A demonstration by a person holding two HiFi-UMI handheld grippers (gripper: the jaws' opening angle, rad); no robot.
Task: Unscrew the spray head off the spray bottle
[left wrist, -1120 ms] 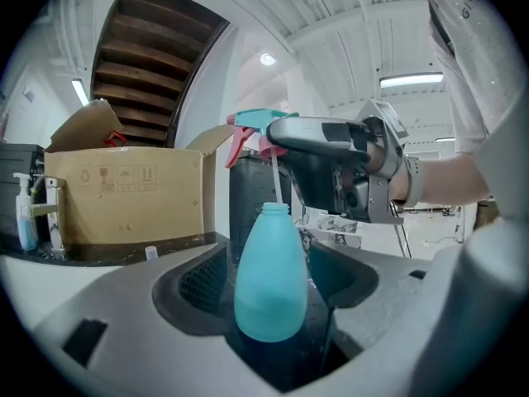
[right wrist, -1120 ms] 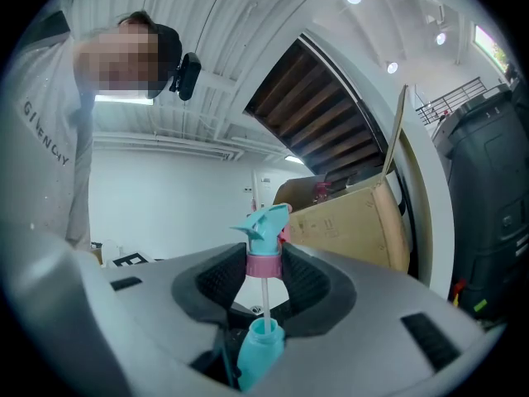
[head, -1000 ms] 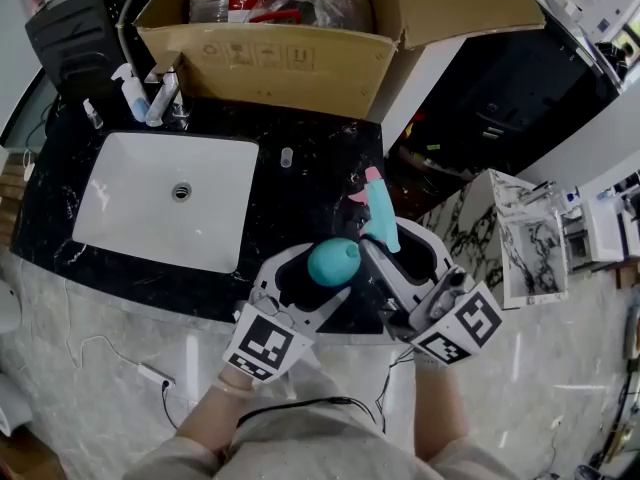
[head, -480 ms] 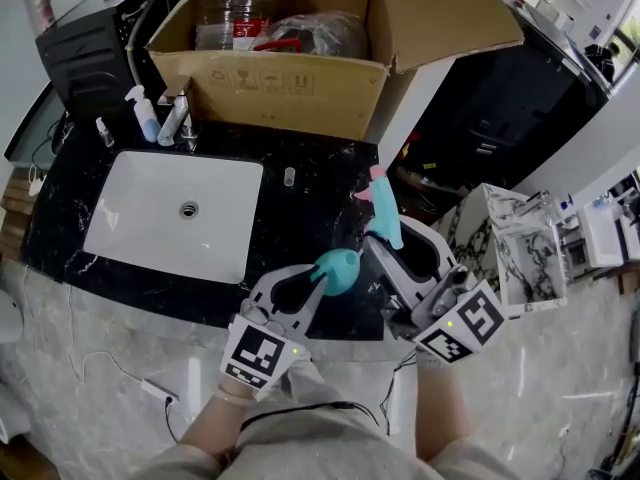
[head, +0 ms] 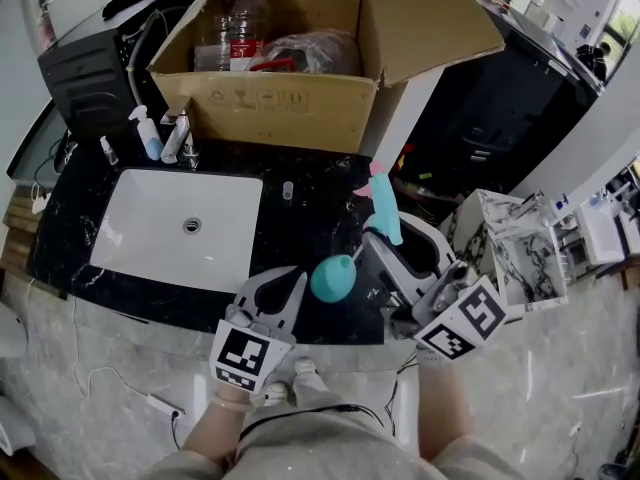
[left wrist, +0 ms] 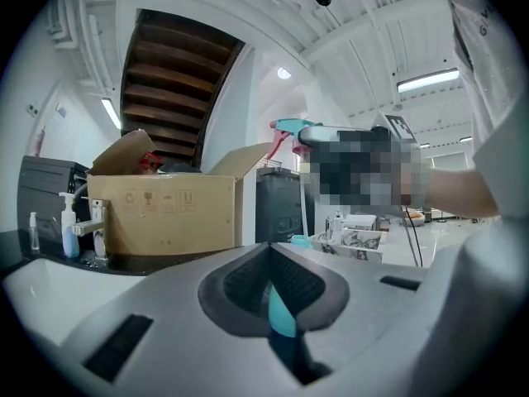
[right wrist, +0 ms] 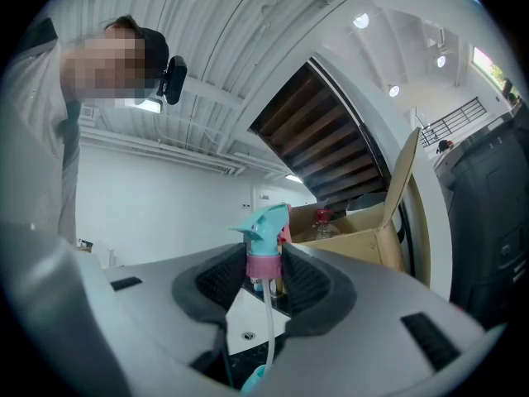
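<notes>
The teal and pink spray head (head: 384, 204) is off the round teal bottle (head: 333, 278) and stands above it over the counter's front edge. My right gripper (head: 388, 240) is shut on its pink collar (right wrist: 264, 265). The head's thin tube (right wrist: 269, 325) hangs down to the bottle. My left gripper (head: 288, 280) has its jaws shut, tips just left of the bottle, with nothing held. Only a teal sliver (left wrist: 279, 313) shows in the slit behind its pads. I cannot tell what bears the bottle.
A white sink (head: 175, 226) is set in the black counter (head: 300, 218). An open cardboard box (head: 280, 98) with bottles stands behind it. Pump bottles (head: 150, 133) stand by the tap, and a small vial (head: 288, 189) is on the counter. A marble stand (head: 510, 238) is at the right.
My left gripper's jaws have come off the teal bottle, closed fully and drawn back down-left. The right gripper still holds the spray head, with the bottle now beside it.
</notes>
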